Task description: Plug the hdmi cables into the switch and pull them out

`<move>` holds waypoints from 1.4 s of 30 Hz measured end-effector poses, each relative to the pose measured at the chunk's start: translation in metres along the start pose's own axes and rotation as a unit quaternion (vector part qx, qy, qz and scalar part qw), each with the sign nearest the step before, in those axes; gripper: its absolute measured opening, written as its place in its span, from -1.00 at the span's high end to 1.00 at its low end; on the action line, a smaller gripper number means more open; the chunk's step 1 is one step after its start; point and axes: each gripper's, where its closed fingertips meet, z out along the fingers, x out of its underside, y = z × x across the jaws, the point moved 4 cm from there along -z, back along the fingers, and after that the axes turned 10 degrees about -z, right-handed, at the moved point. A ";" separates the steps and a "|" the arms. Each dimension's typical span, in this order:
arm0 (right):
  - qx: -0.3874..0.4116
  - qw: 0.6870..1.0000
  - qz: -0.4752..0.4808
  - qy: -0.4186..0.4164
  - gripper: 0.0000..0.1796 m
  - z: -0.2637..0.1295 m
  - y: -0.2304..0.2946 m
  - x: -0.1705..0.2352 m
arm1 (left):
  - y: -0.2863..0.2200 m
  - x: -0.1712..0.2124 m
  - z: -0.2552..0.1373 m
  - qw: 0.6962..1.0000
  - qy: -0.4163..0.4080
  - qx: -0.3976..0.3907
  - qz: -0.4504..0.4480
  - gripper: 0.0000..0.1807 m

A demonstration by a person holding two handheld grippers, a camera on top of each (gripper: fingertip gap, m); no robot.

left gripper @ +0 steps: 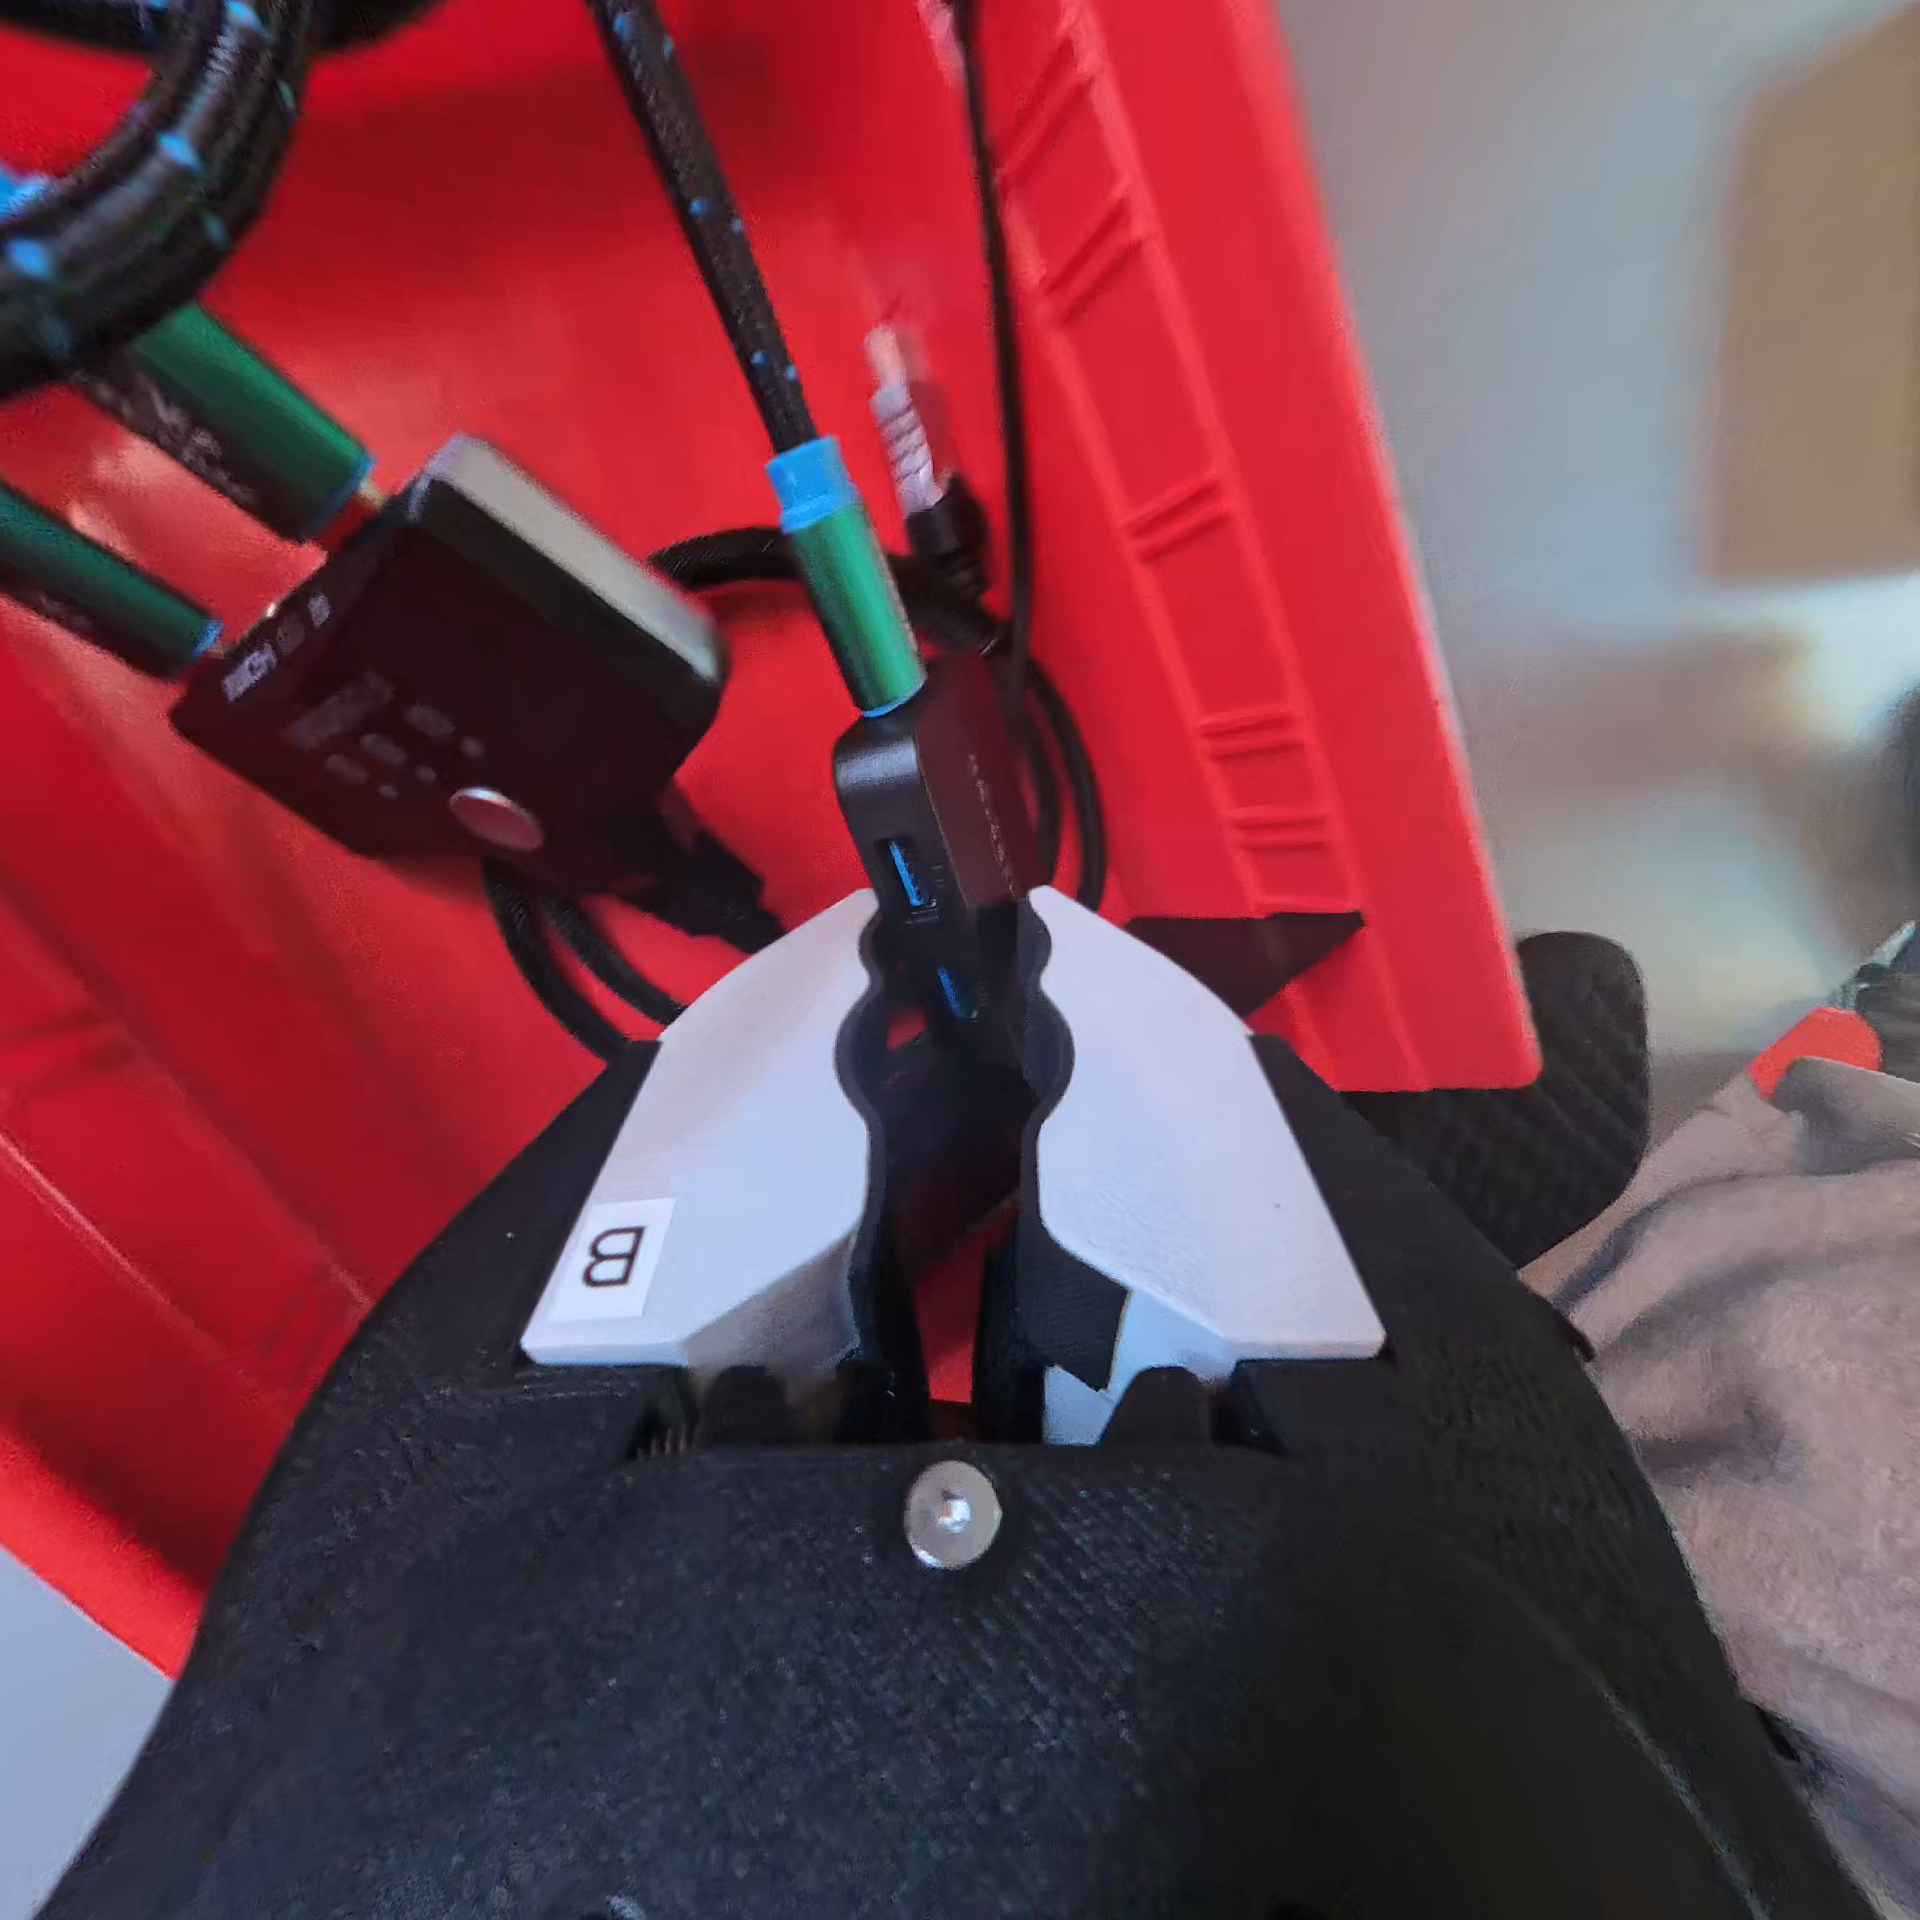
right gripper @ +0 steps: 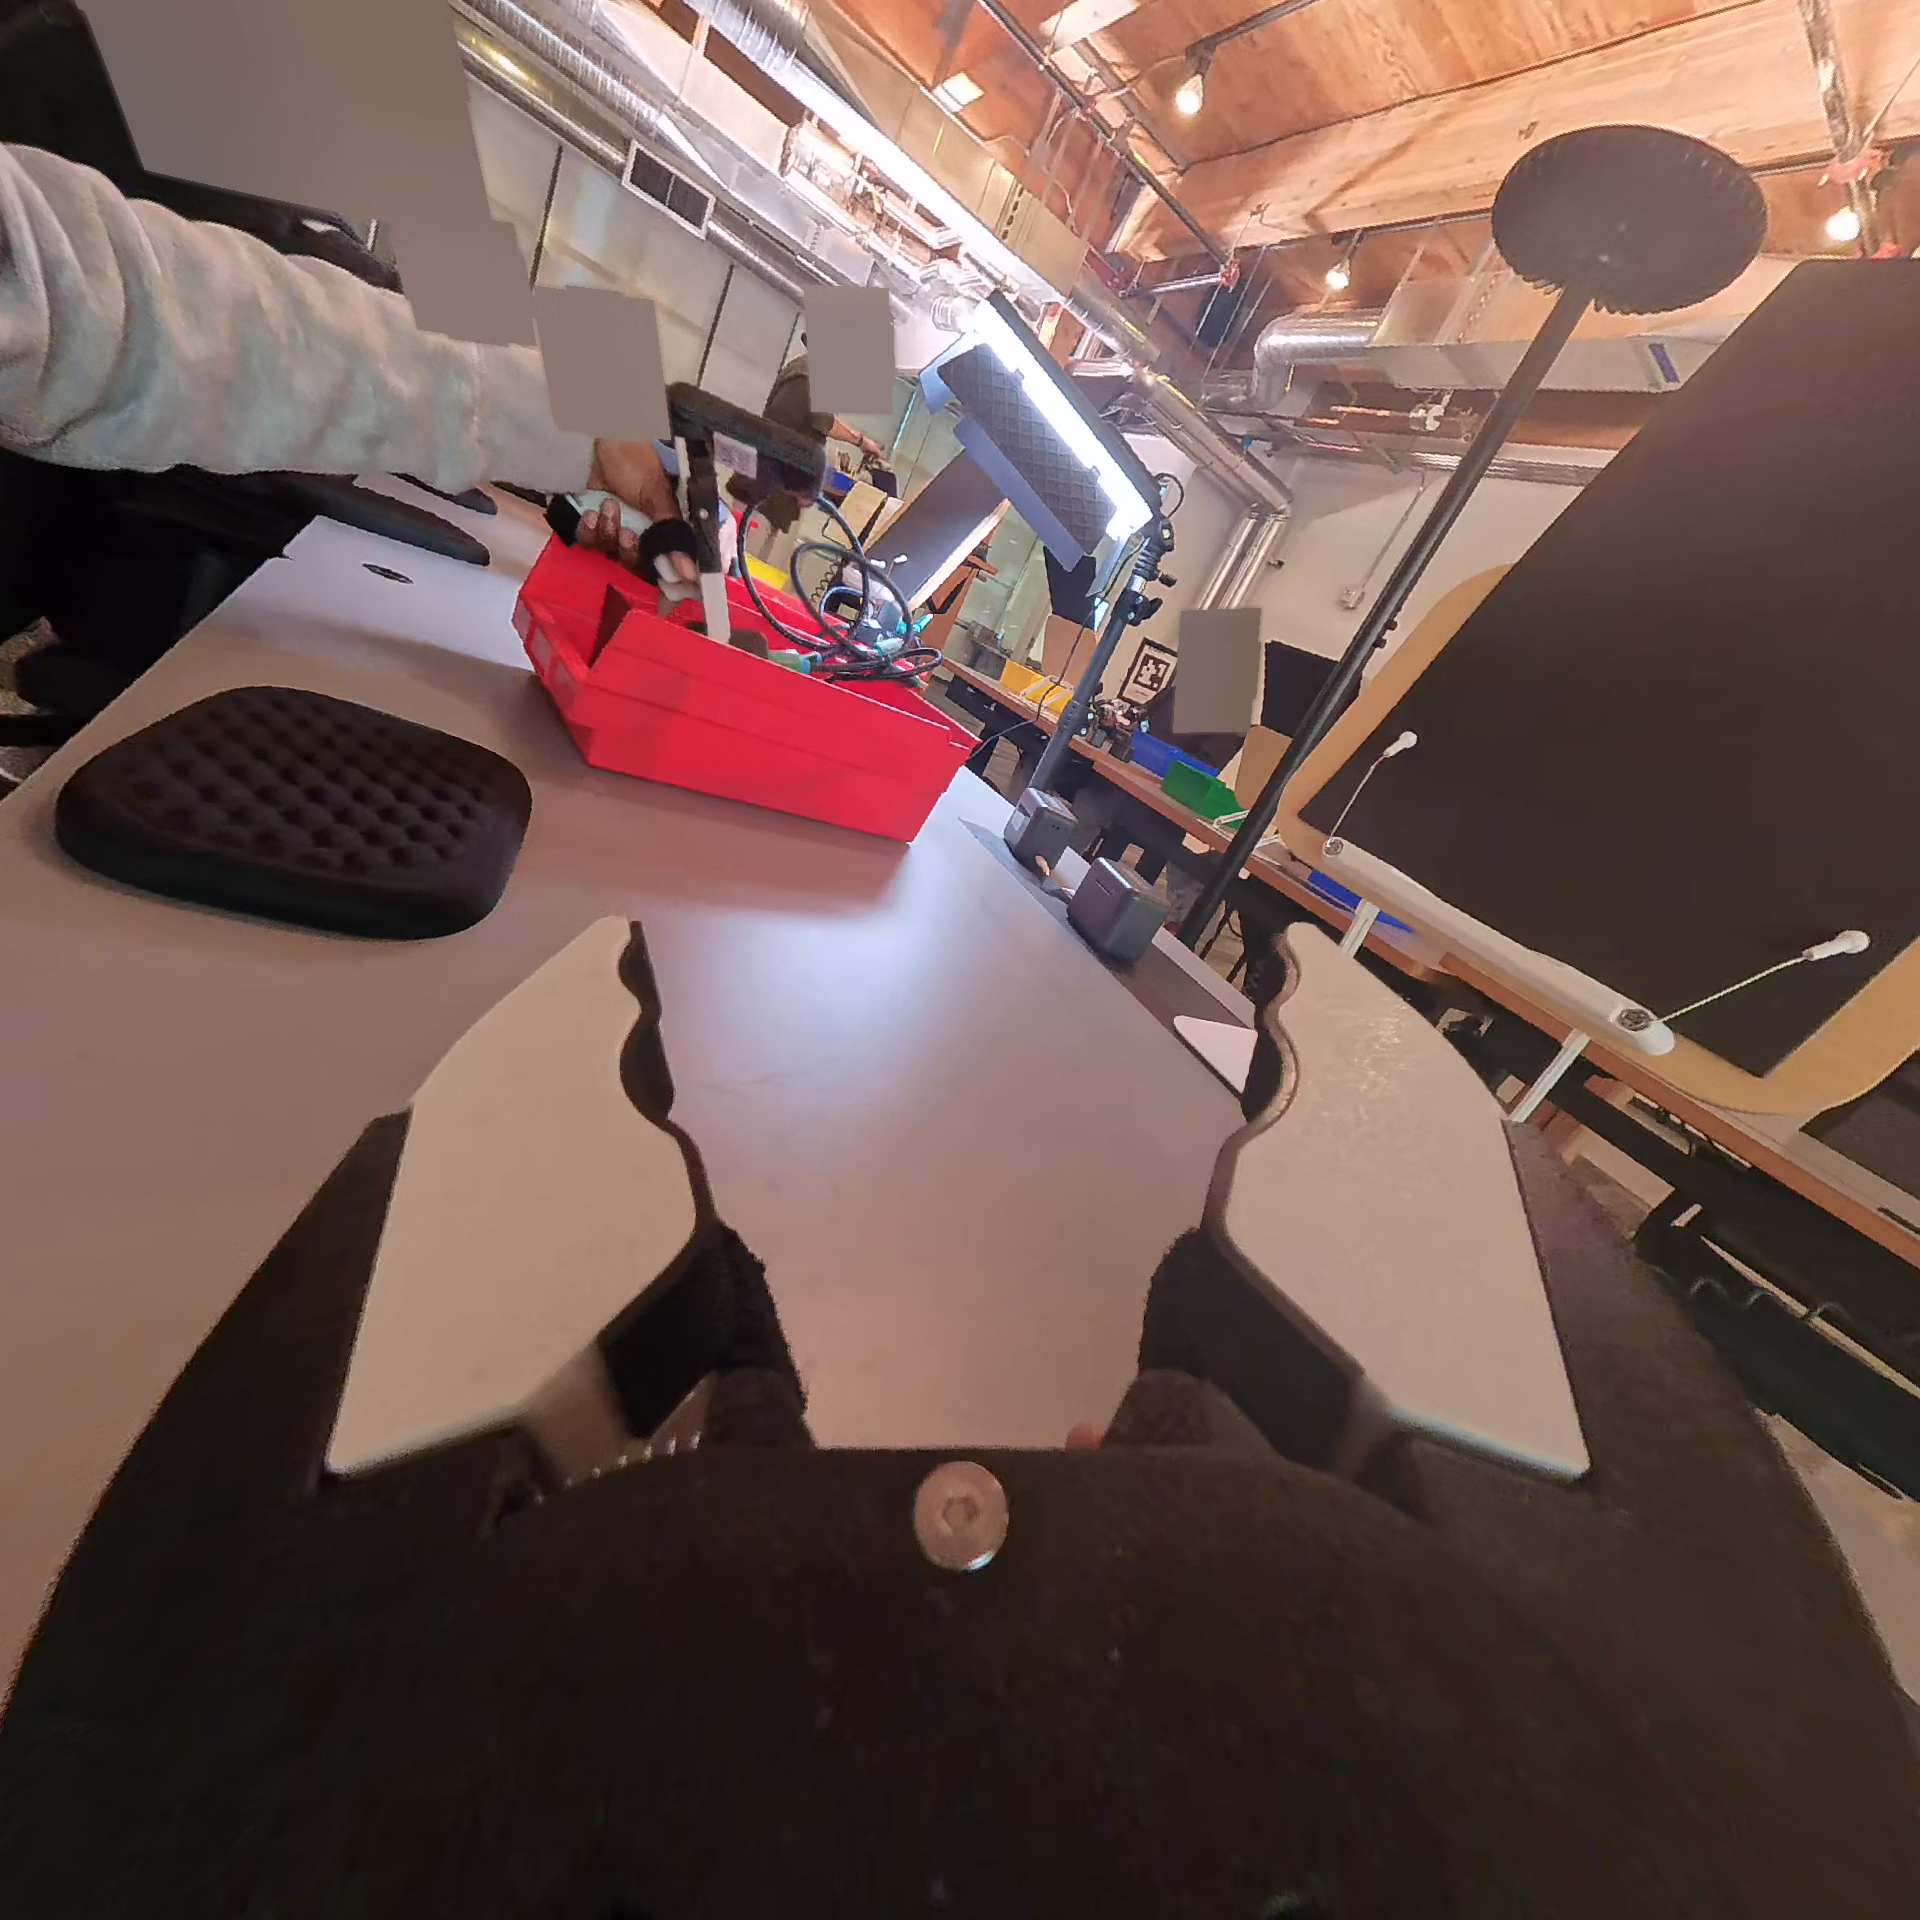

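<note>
Switch [left gripper: 940, 821] between left fingers [left gripper: 748, 1122]

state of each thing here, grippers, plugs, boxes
left gripper: shut on the slim black hub
slim black hub: held on edge, green-shelled cable plug plugged in
square black switch box: lying in the red plastic bin, two green plugs inserted
right gripper: open, empty, over the grey table
</note>
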 end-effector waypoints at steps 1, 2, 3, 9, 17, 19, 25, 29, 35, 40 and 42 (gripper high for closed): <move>0.001 1.000 -0.001 0.000 -0.22 0.000 0.000 0.000 | -0.005 -0.002 -0.003 1.000 -0.017 0.010 0.006 0.78; 0.001 1.000 -0.002 0.000 -0.21 0.000 0.000 0.000 | -0.008 -0.003 -0.004 0.999 -0.029 0.010 0.012 0.78; 0.001 1.000 -0.003 0.001 -0.21 0.000 0.000 0.000 | -0.009 -0.002 -0.003 0.999 -0.033 0.002 0.018 0.78; -0.005 1.000 -0.011 0.012 -0.21 0.002 0.003 0.003 | -0.022 0.002 0.014 0.998 -0.039 -0.002 0.045 0.76; -0.006 1.000 -0.018 0.019 -0.20 0.002 0.003 0.005 | -0.027 -0.007 -0.021 0.984 -0.154 -0.047 0.076 0.82; -0.006 1.000 -0.017 0.018 -0.20 0.002 0.003 0.004 | -0.030 -0.004 -0.035 0.979 -0.176 -0.059 0.088 0.82; -0.008 1.000 -0.013 0.018 -0.19 0.002 0.004 0.005 | -0.038 0.002 -0.087 0.951 -0.290 -0.046 0.100 0.86; -0.011 1.000 -0.018 0.022 -0.19 0.002 0.005 0.006 | -0.050 0.004 -0.118 0.922 -0.373 -0.019 0.108 0.86; -0.014 1.000 -0.014 0.024 -0.16 0.003 0.006 0.007 | -0.078 0.004 -0.139 0.870 -0.468 -0.002 0.154 0.86; -0.020 0.999 -0.011 0.029 -0.14 0.004 0.008 0.009 | -0.101 -0.006 -0.145 0.854 -0.486 0.002 0.187 0.86; -0.022 0.999 -0.014 0.030 -0.13 0.004 0.008 0.009 | -0.109 -0.012 -0.146 0.851 -0.485 -0.004 0.202 0.86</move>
